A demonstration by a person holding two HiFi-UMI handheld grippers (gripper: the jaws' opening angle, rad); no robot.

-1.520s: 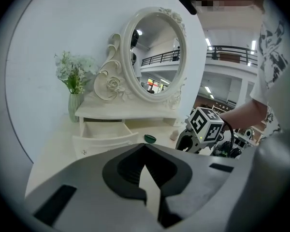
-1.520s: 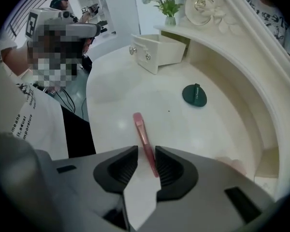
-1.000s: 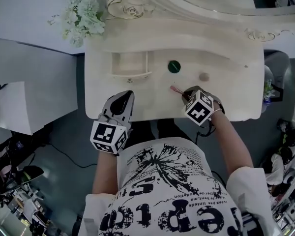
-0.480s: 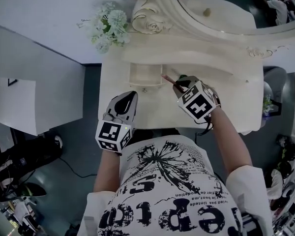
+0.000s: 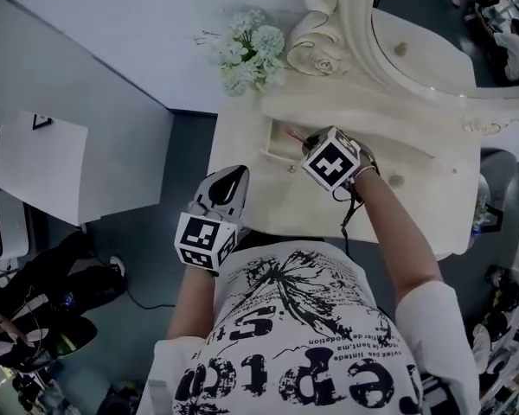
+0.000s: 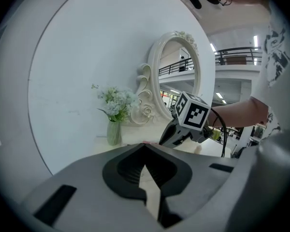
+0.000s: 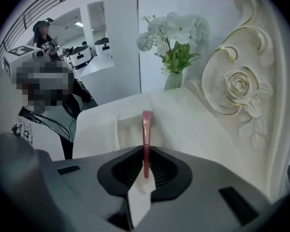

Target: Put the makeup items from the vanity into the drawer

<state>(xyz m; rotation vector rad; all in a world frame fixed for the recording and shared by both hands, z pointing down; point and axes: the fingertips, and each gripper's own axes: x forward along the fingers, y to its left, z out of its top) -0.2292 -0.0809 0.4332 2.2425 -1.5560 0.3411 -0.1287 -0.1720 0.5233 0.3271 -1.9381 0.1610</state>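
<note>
While the left tongs [image 6: 146, 167] sit closed and empty, the right tongs [image 7: 144, 164] grip a pink pencil [image 7: 146, 129] over the drawer [image 7: 122, 123].

My right gripper [image 5: 307, 143] is over the open drawer [image 5: 272, 145] of the vanity [image 5: 415, 158], a thin pink stick [image 5: 292, 133] poking out past its tip. My left gripper [image 5: 232, 178] hangs to its left, nearer my body, at the vanity's front edge; white flowers [image 5: 246, 52] stand beyond both

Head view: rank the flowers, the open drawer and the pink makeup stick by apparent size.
Largest: flowers
Next: drawer, though the right gripper covers part of it
Smallest: pink makeup stick, only its tip showing
</note>
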